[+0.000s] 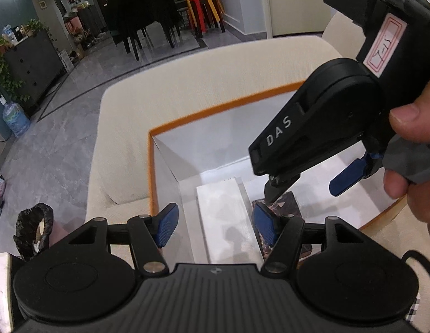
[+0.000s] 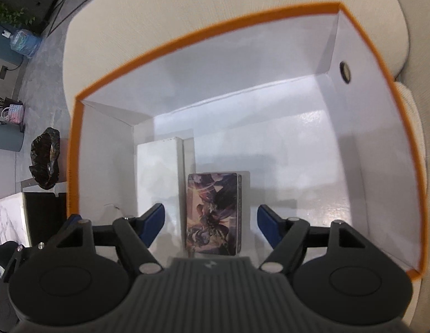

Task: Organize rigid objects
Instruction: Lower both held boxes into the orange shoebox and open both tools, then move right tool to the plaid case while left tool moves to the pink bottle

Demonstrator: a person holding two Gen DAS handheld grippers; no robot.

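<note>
Two flat boxes lie on the floor of a large open carton [image 2: 361, 63], white inside with an orange rim, which sits on a cream upholstered seat [image 1: 203, 66]. One is a plain white box [image 2: 158, 172], set near the carton's left wall in the right wrist view. The other is a smaller box with dark printed artwork [image 2: 213, 213], just beside the white one on its right, the two lying roughly parallel; whether their edges touch cannot be told. The rest of the carton floor is bare and glossy, and a small round hole [image 2: 345, 72] shows in the right-hand wall.

Both tools hang above the carton's mouth and hold nothing. The right tool [image 2: 210, 222] has its blue pads parted well wider than the printed box below, with the pads clear of it. The left tool [image 1: 215, 223] stands parted likewise over the white box [image 1: 226, 216], its pads off it. In the left wrist view the right tool [image 1: 306, 186] crosses the upper right, gripped by a person's hand [image 1: 414, 155], and its black body hides much of the carton's far side and part of the printed box [image 1: 284, 202].

Beyond the seat lie a grey tiled floor, a dark cabinet [image 1: 32, 66] with leafy plants, a water jug [image 1: 15, 119], dark chairs [image 1: 140, 14], stacked orange and red stools [image 1: 205, 2], and a bin with a black liner [image 1: 34, 230].
</note>
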